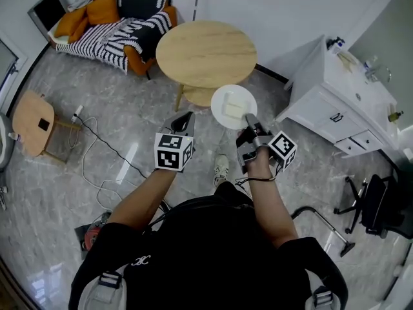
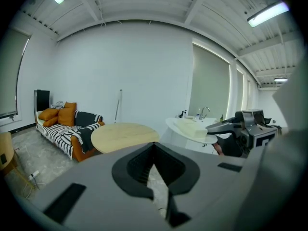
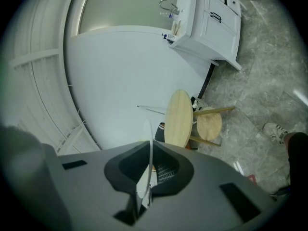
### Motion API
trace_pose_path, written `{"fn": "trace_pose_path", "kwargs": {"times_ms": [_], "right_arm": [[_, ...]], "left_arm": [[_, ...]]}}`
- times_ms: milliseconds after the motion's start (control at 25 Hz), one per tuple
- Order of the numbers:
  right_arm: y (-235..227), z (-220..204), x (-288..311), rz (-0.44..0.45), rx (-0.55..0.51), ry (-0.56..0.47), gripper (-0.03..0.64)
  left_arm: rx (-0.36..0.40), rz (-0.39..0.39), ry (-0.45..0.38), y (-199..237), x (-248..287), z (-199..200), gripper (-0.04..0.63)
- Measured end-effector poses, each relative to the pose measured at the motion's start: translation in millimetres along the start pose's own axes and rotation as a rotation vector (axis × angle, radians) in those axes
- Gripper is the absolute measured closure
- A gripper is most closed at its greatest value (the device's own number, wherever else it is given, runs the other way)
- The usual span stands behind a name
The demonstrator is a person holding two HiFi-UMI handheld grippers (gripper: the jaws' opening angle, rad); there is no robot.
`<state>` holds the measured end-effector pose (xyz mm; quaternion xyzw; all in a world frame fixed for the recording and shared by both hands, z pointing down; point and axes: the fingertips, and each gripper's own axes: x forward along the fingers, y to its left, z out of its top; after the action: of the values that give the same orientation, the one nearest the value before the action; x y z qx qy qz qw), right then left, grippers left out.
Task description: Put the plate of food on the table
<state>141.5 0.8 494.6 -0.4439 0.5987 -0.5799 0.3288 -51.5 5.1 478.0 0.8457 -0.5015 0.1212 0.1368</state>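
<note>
One white round plate (image 1: 220, 98) clamped at rim by right gripper (image 1: 248, 119), near round wooden table (image 1: 206, 50); left gripper (image 1: 186, 117) jaws together, empty; white cabinet (image 1: 321, 99) right of table.

You are wearing a black short-sleeved top (image 1: 206, 250) carrying a small white logo (image 1: 141, 261) near the left shoulder. Pale grey straps (image 1: 108, 281) with black buckles are running over both shoulders, and a white shoe (image 1: 221, 169) is covering one foot. A thin black cord (image 1: 259, 179) is circling your right wrist. The left gripper (image 1: 188, 116) and right gripper (image 1: 249, 119) are showing dark jaws, and the left cube (image 1: 173, 152) and right cube (image 1: 282, 146) are displaying black square markers on white. In the gripper views the bodies are showing smooth grey, with ribbed black pads (image 2: 139, 170) and black rectangular slots (image 2: 65, 202)
</note>
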Motion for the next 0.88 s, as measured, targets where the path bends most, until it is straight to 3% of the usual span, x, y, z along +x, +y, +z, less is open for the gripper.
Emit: {"fn": "trace_pose_path", "kwargs": {"times_ms": [440,880], "right_arm": [[-7.7,41.9,38.2,0.030,0.002,-0.024,0.598],[-23.6,75.0,80.4,-0.015,0.009,-0.005,0.598]], "left_arm": [[0.025,-0.042,0.014,2.6,64.4,8.0,0.588],[0.008,-0.067,0.045,10.5,116.9,21.5,0.588]]}}
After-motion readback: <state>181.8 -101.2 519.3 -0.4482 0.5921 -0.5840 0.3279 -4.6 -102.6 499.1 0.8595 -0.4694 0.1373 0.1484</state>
